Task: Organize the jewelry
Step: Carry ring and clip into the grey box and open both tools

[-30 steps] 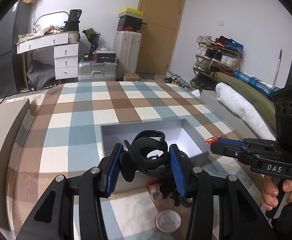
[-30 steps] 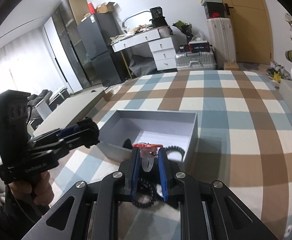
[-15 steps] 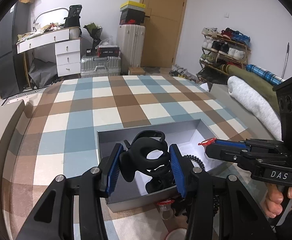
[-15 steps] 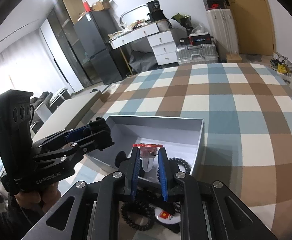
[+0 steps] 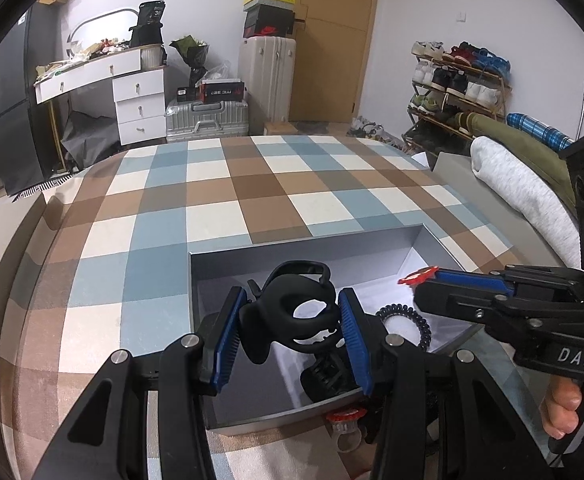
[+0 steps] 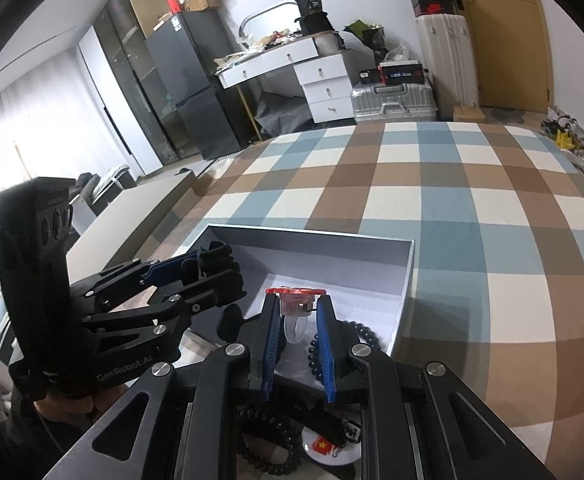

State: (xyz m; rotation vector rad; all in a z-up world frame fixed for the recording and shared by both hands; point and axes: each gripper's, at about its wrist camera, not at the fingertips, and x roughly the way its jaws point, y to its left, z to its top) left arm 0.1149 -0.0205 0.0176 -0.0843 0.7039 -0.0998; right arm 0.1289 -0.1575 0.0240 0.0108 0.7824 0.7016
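Observation:
An open grey box (image 5: 311, 248) (image 6: 311, 236) lies on the checked bedspread. My left gripper (image 5: 290, 320) is shut on a black hair claw clip (image 5: 292, 312) and holds it over the box's near left part; it also shows in the right wrist view (image 6: 212, 276). My right gripper (image 6: 296, 320) is shut on a clear ring with a red top (image 6: 295, 304), held over the box's near edge; it also shows in the left wrist view (image 5: 415, 284). A black coil hair tie (image 5: 405, 322) and a black clip (image 5: 327, 376) lie in the box.
Outside the box's near wall lie another red-topped ring (image 5: 345, 426), a black coil hair tie (image 6: 268, 444), a round badge (image 6: 327, 448) and a dark bead bracelet (image 6: 361, 332). A rolled blanket (image 5: 519, 192) lies at the bed's right side.
Both grippers have moved forward over the box while holding their items. More of the box interior and the coil hair tie inside have come into view.

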